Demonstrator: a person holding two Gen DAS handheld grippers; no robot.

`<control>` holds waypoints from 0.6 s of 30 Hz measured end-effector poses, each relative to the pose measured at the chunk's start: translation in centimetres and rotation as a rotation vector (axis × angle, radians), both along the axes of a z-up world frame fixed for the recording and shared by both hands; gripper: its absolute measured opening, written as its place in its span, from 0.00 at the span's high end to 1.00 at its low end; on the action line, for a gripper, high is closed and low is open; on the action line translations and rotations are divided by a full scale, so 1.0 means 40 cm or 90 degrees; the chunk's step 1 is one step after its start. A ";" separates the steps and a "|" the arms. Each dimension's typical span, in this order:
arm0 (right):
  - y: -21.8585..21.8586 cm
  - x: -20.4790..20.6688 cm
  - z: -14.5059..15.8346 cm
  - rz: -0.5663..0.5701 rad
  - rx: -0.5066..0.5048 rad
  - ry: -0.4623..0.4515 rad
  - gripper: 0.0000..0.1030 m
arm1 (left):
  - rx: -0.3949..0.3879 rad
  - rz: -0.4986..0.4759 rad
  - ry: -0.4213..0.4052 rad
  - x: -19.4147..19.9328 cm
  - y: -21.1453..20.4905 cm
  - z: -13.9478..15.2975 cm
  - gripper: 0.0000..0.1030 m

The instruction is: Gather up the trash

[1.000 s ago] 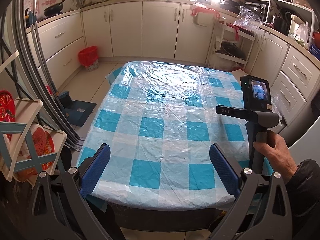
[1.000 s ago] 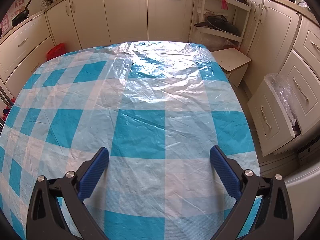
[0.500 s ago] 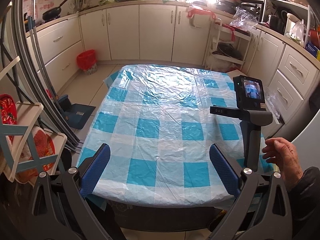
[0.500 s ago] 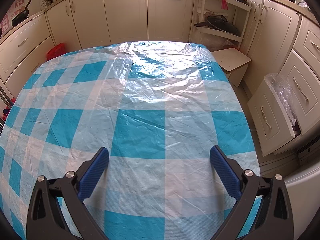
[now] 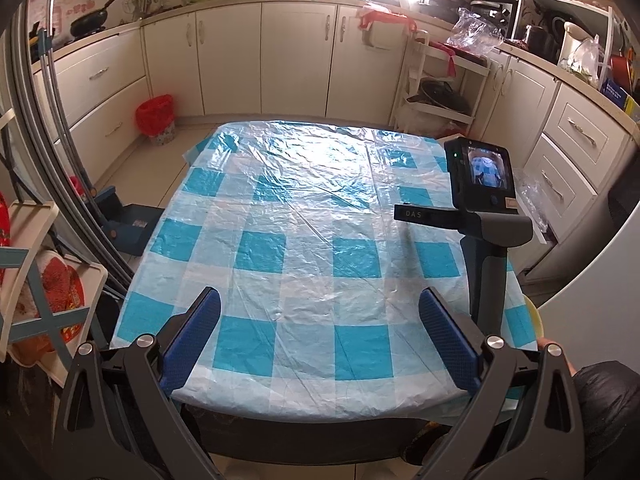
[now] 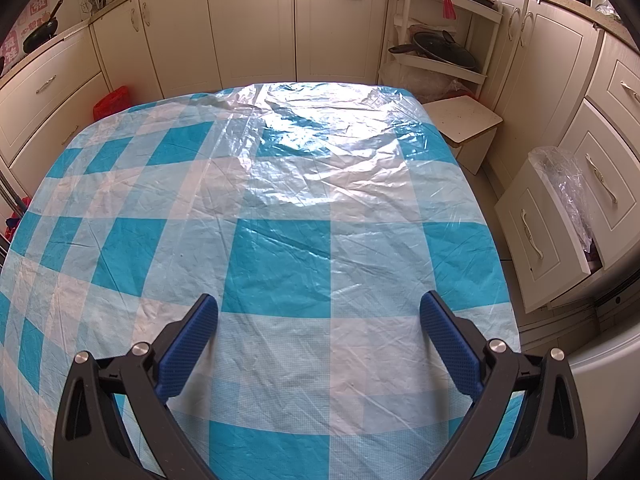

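A table with a blue-and-white checked plastic cloth (image 5: 304, 240) fills both views; it also shows in the right wrist view (image 6: 280, 216). No trash shows on it. My left gripper (image 5: 320, 332) is open and empty above the near table edge. My right gripper (image 6: 320, 344) is open and empty over the cloth. The right gripper's handle and screen (image 5: 484, 208) stand upright at the table's right side in the left wrist view. A red waste bin (image 5: 156, 118) stands on the floor at the far left.
Cream kitchen cabinets (image 5: 296, 60) ring the room. A white rack with a pan (image 6: 436, 52) stands far right, a small stool (image 6: 464, 120) beside the table. A drawer with clear plastic (image 6: 568, 196) hangs open at right. A dustpan (image 5: 128, 224) and a chair (image 5: 36, 276) are left.
The person's hand has let go of the right gripper's handle and dropped out of sight. The left gripper has pulled back and risen a little. The right wrist view is unchanged.
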State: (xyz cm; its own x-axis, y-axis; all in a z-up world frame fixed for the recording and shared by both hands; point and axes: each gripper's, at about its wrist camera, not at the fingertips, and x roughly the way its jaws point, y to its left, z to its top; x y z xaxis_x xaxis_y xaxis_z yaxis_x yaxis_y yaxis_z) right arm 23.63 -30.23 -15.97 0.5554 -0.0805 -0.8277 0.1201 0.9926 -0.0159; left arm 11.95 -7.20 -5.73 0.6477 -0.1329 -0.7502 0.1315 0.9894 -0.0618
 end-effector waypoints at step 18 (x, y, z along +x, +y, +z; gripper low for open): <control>-0.001 0.000 0.000 0.000 0.000 0.000 0.07 | 0.068 -0.020 0.041 0.080 -0.090 -0.118 0.07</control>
State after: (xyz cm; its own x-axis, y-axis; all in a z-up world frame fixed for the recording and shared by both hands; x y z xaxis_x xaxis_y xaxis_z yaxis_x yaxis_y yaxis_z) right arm 23.63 -30.26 -15.97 0.5553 -0.0805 -0.8277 0.1201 0.9926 -0.0160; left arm 15.17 -10.79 -10.45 0.5948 -0.0700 -0.8008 0.1617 0.9863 0.0339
